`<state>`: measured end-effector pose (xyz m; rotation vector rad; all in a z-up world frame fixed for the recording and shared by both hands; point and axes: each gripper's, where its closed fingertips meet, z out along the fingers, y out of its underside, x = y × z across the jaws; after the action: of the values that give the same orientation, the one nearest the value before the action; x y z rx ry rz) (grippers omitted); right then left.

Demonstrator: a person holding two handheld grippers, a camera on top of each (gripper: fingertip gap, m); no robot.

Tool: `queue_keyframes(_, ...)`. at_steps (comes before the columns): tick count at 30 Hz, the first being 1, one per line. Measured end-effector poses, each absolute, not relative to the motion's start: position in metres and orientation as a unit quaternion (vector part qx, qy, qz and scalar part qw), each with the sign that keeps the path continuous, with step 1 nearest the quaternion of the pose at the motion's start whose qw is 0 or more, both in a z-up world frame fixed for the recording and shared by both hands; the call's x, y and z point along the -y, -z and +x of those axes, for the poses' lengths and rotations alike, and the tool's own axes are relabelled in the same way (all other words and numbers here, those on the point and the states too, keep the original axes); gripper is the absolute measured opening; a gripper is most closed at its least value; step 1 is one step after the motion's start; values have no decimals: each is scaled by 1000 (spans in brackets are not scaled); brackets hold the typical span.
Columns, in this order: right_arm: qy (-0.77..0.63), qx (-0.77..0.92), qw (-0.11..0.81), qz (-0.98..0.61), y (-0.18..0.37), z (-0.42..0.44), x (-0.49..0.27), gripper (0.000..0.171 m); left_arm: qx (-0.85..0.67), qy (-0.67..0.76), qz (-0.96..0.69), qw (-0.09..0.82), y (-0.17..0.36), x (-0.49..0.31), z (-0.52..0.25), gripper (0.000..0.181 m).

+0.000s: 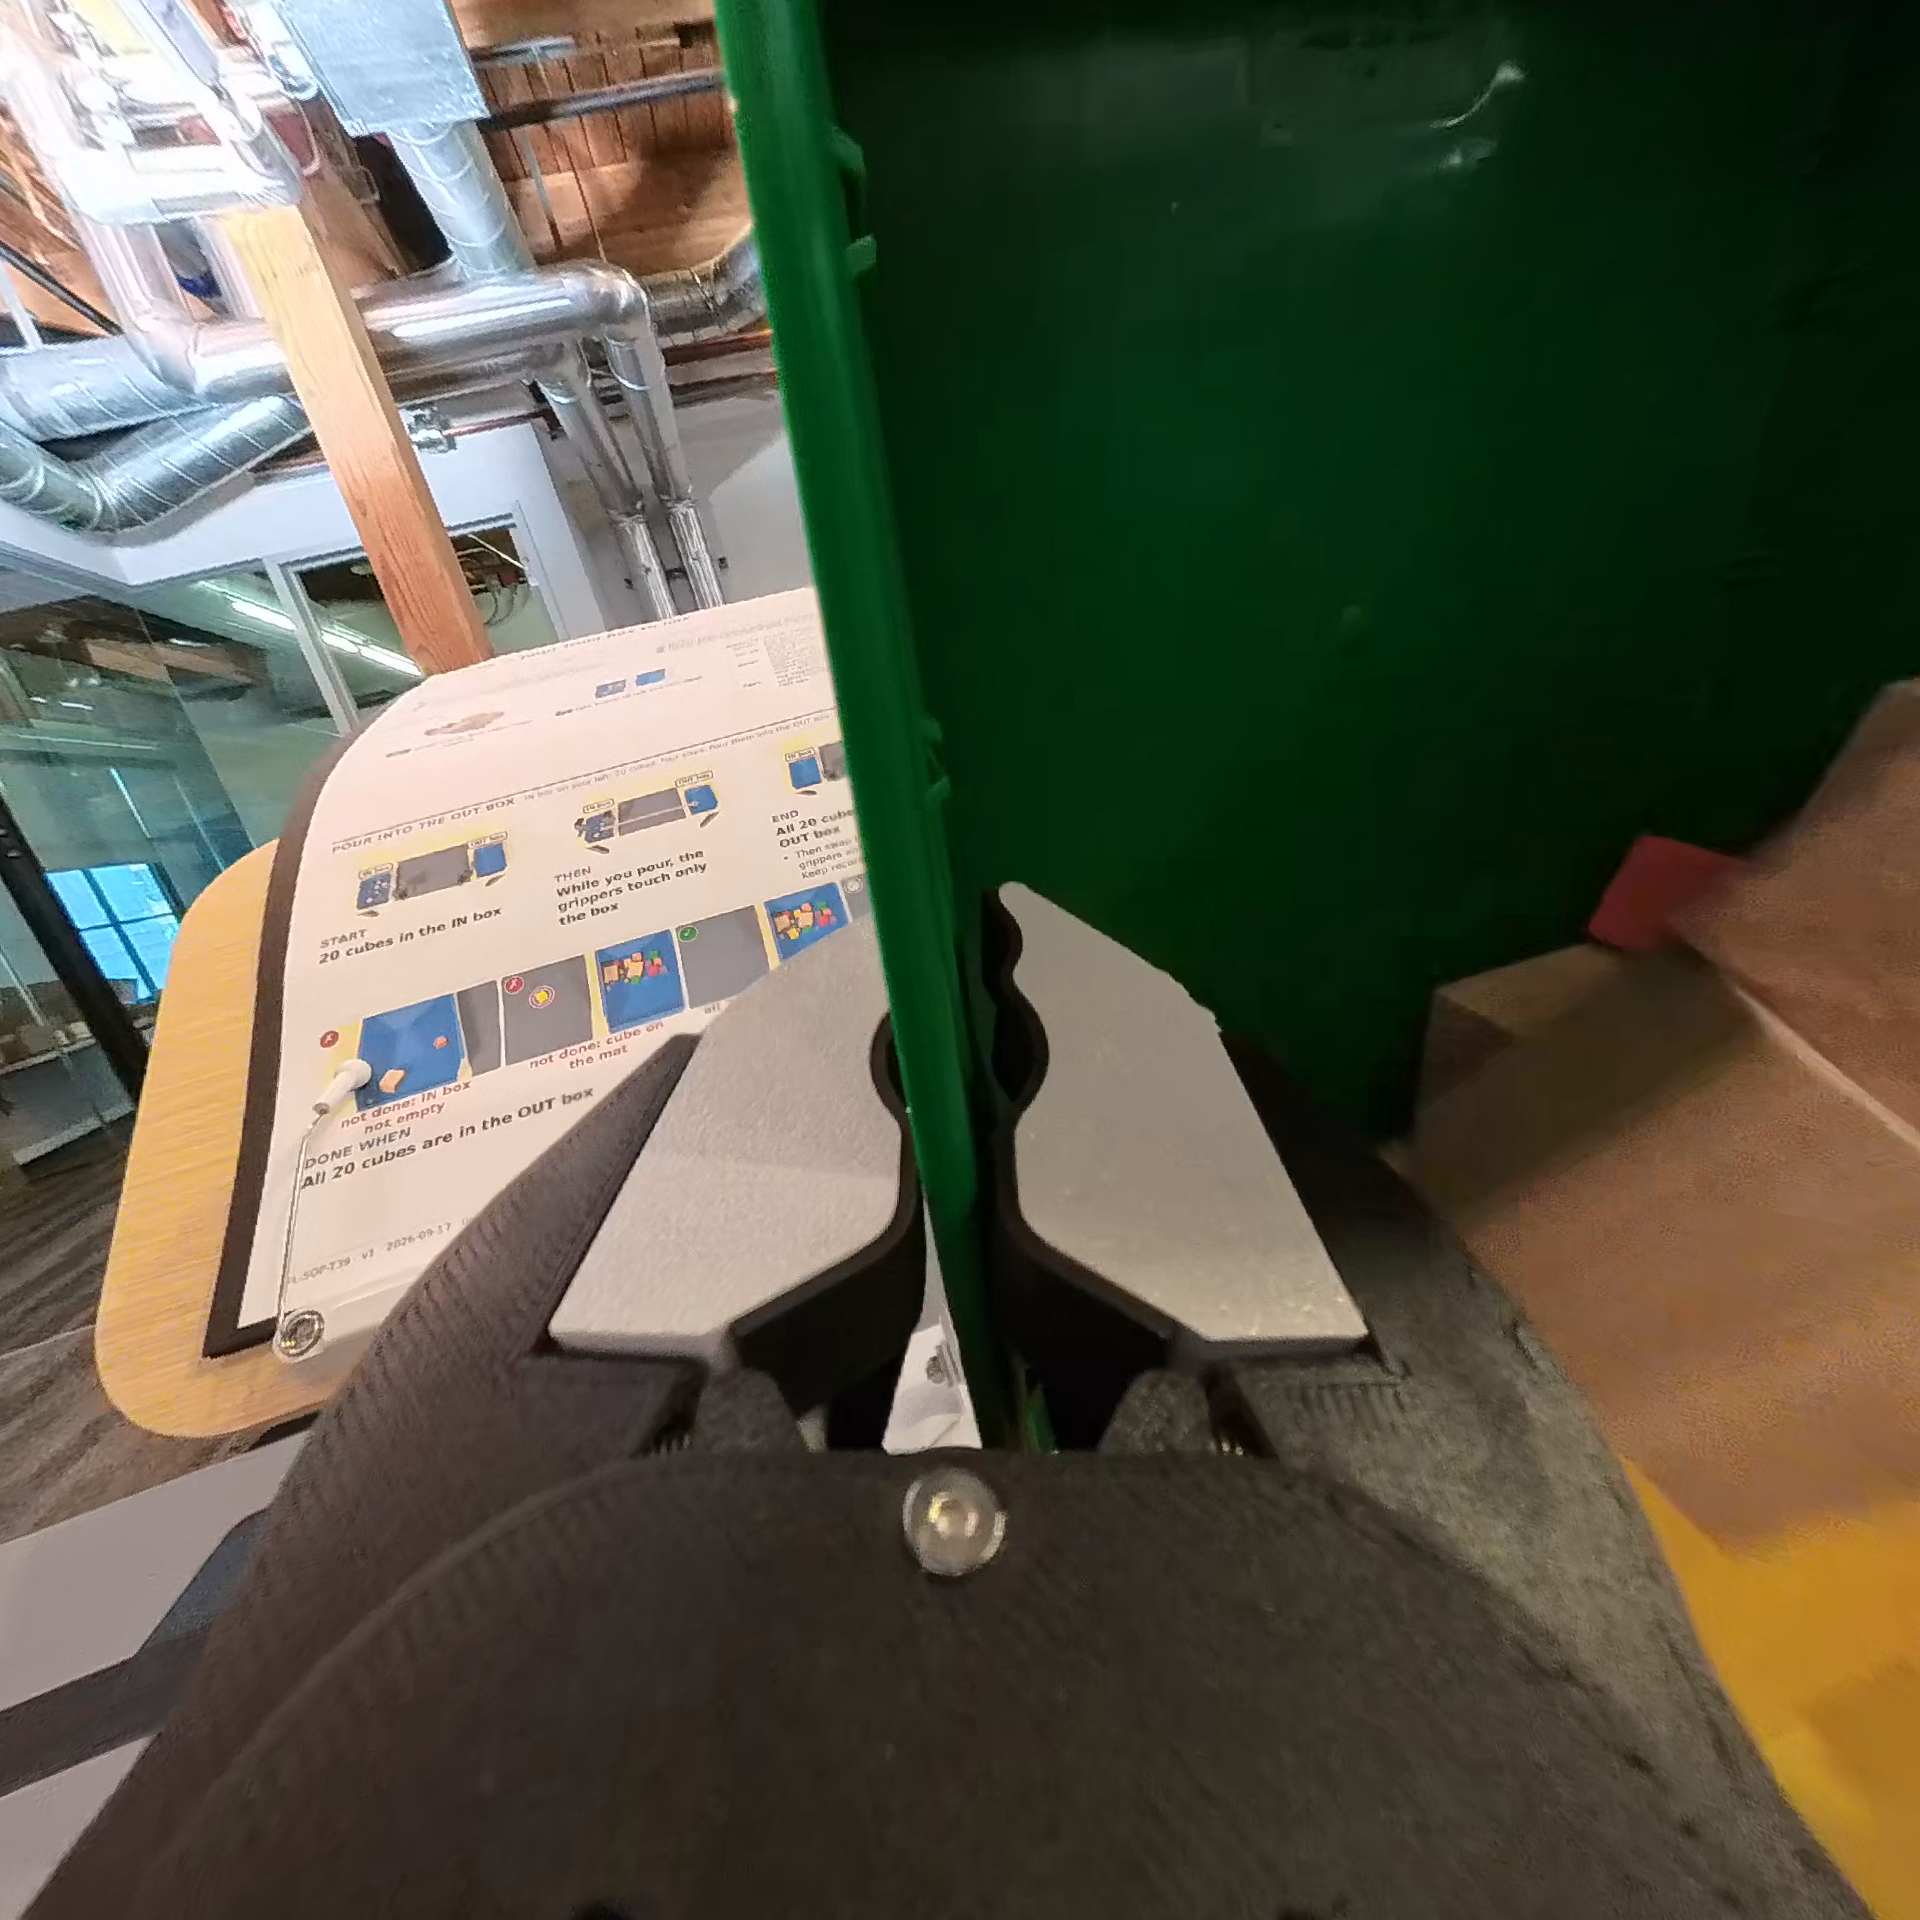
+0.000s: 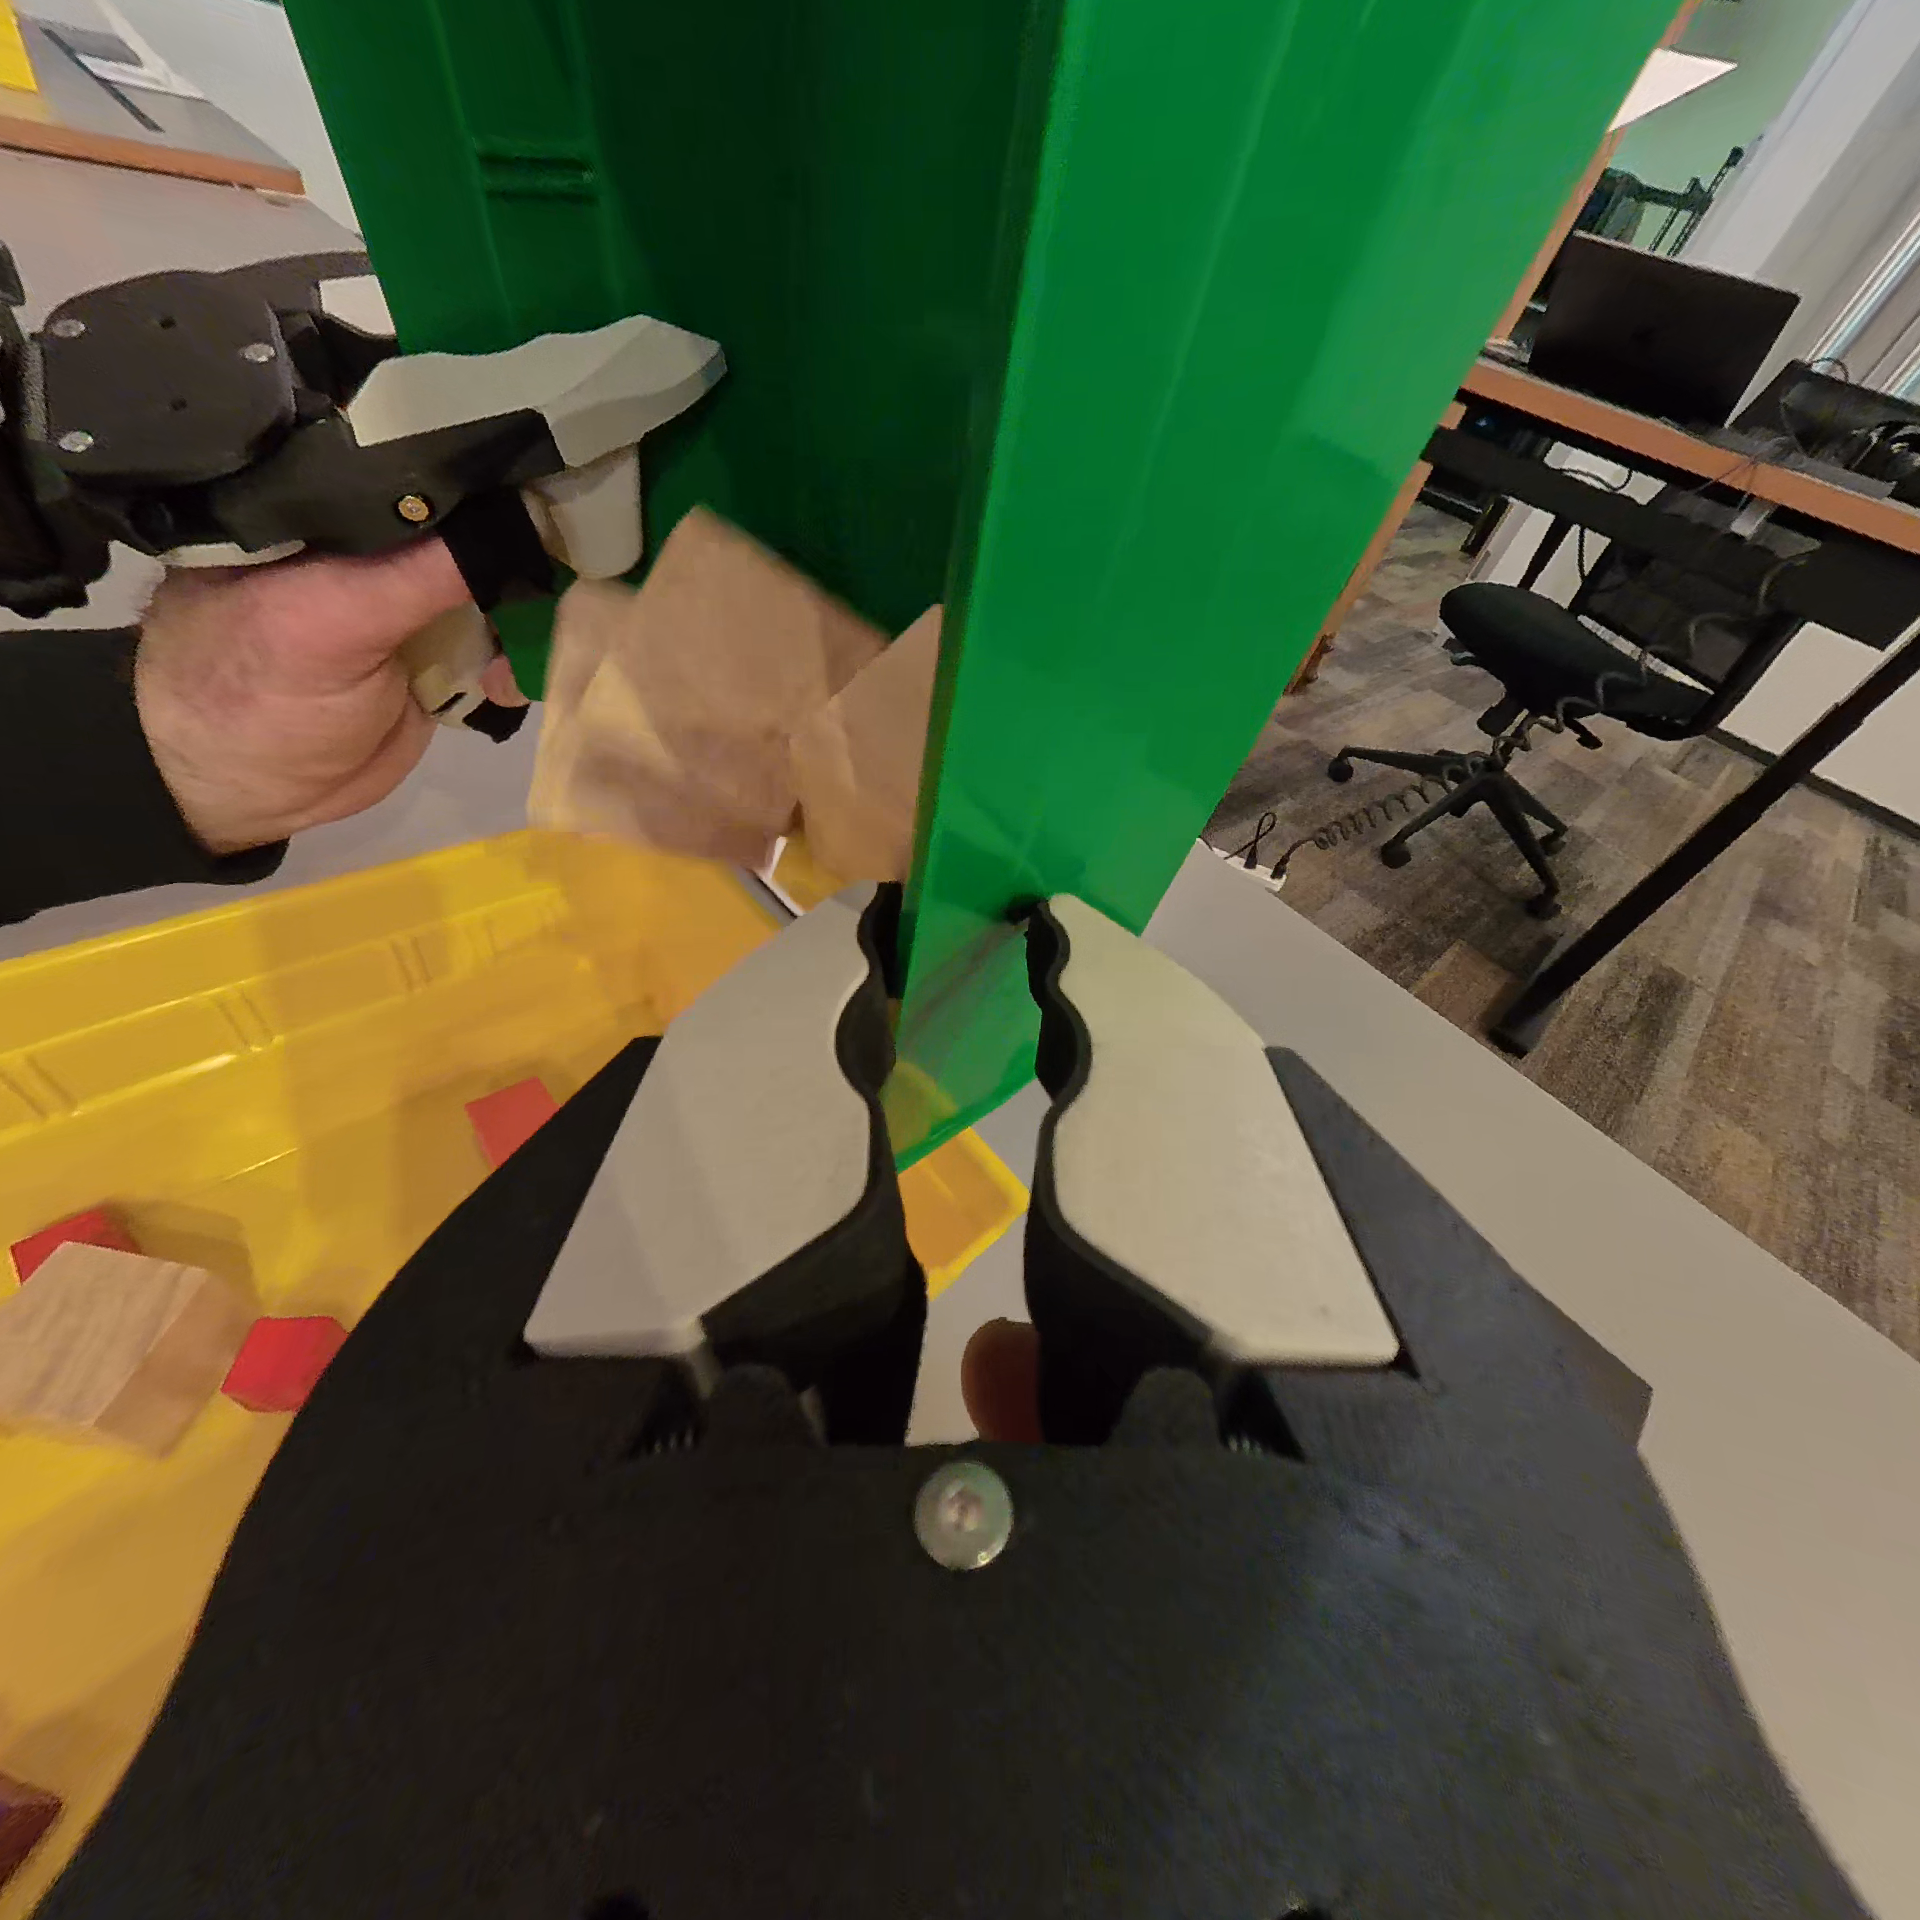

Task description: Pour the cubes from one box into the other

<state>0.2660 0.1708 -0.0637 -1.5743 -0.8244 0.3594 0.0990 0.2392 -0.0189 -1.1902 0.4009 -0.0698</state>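
We hold the tipped box (image 2: pixel 1195 468) above the second box (image 2: pixel 260 1039), cubes (image 2: pixel 686 707) between them, others (image 2: pixel 94 1340) inside it.

Left gripper (image 1: pixel 951 1023): ribbed black printed body, two flat grey fingers with wavy black inner pads, one silver screw at lower centre.
Right gripper (image 2: pixel 961 956): same black body, grey fingers, wavy pads, silver screw.
Hand (image 2: pixel 281 707): at left of frame.
Sleeve (image 2: pixel 62 769): black.
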Motion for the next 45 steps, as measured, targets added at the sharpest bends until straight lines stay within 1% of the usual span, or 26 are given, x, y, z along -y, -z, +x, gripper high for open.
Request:
queue_keyframes(6,-148,358,610,-691,68,266,-171,19,-190,28,-555,810,20,-242,101,7)
queue_keyframes(16,-146,360,626,-676,60,264,-166,19,-183,30,-540,821,14,-234,99,7)
queue_keyframes(22,-146,355,646,-660,53,265,-160,19,-190,34,-516,834,4,-221,101,11)
queue_keyframes(31,-145,356,656,-650,44,266,-154,18,-188,40,-506,841,-3,-212,102,13)
queue_keyframes(38,-150,348,672,-636,34,268,-144,18,-185,67,-498,844,-7,-198,105,18)
queue_keyframes(41,-142,350,665,-645,41,270,-143,18,-189,67,-502,841,-3,-199,107,17)
queue_keyframes(45,-147,342,675,-637,30,271,-137,18,-182,67,-497,845,-10,-195,107,15)
